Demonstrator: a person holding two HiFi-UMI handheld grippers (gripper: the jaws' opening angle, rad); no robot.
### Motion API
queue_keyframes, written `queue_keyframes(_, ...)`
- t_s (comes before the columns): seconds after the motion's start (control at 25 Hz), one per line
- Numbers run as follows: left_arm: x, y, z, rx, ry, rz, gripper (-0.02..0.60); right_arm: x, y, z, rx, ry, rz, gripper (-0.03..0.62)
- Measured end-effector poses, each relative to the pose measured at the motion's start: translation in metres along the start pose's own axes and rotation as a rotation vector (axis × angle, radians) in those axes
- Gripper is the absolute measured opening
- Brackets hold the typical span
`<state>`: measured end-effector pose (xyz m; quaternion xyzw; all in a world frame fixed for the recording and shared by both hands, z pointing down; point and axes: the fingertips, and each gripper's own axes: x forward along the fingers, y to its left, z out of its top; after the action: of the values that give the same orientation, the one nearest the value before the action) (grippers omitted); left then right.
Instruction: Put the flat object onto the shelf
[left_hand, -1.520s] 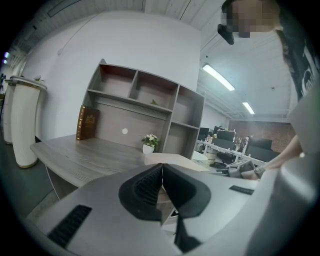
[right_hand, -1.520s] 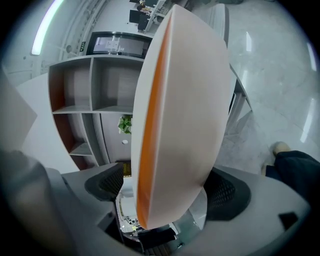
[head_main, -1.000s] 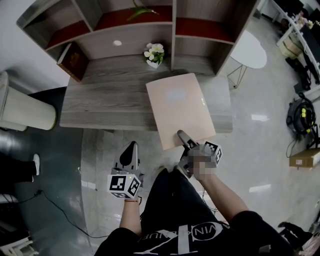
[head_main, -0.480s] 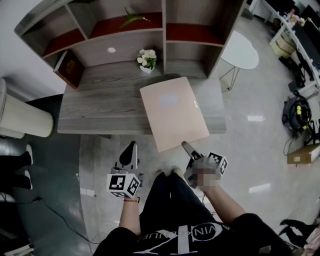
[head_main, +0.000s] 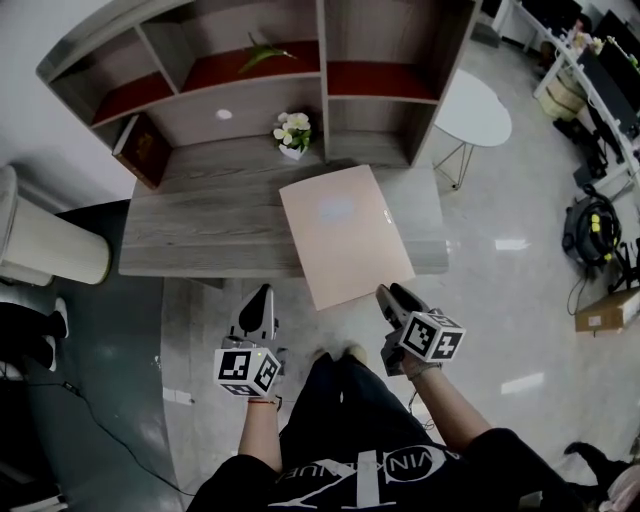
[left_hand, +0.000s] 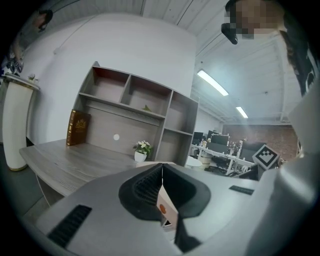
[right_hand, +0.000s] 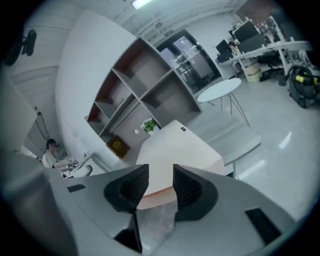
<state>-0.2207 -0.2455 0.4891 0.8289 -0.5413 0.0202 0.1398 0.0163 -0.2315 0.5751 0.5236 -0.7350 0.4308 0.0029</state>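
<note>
Closing right gripper (head_main: 390, 296) jaws, part open; board (head_main: 345, 235) edge in the gap, untouched. Left gripper (head_main: 263, 295) jaws together, empty.

An open-plan office is shown: rows of desks with monitors (head_main: 600, 70) are seen at 2 o'clock, strip lights (left_hand: 212, 82) are mounted overhead, and a polished floor (head_main: 520, 290) is laid around a wood-grain worktop (head_main: 200, 220), with a shelf unit (head_main: 250, 70) at 12 o'clock and a white round table (head_main: 480, 105) at 1 o'clock.

Small flower pot (head_main: 291, 133), brown book (head_main: 143, 150), round white table (head_main: 475, 110)
</note>
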Motion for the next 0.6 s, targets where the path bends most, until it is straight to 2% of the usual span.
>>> queue_keyframes(0.16, -0.001, 0.005, 0.007, 0.008, -0.013, 0.014, 0.006, 0.0, -0.002, 0.023, -0.091, -0.041, -0.008, 0.059)
queue_keyframes(0.28, -0.002, 0.009, 0.012, 0.01, -0.022, 0.027, 0.006, -0.002, -0.003, 0.042, -0.159, -0.079, -0.016, 0.022)
queue_keyframes(0.6, 0.001, 0.02, 0.033, 0.029, -0.061, 0.053, 0.006, -0.009, 0.022, 0.092, -0.444, -0.183, 0.028, 0.009)
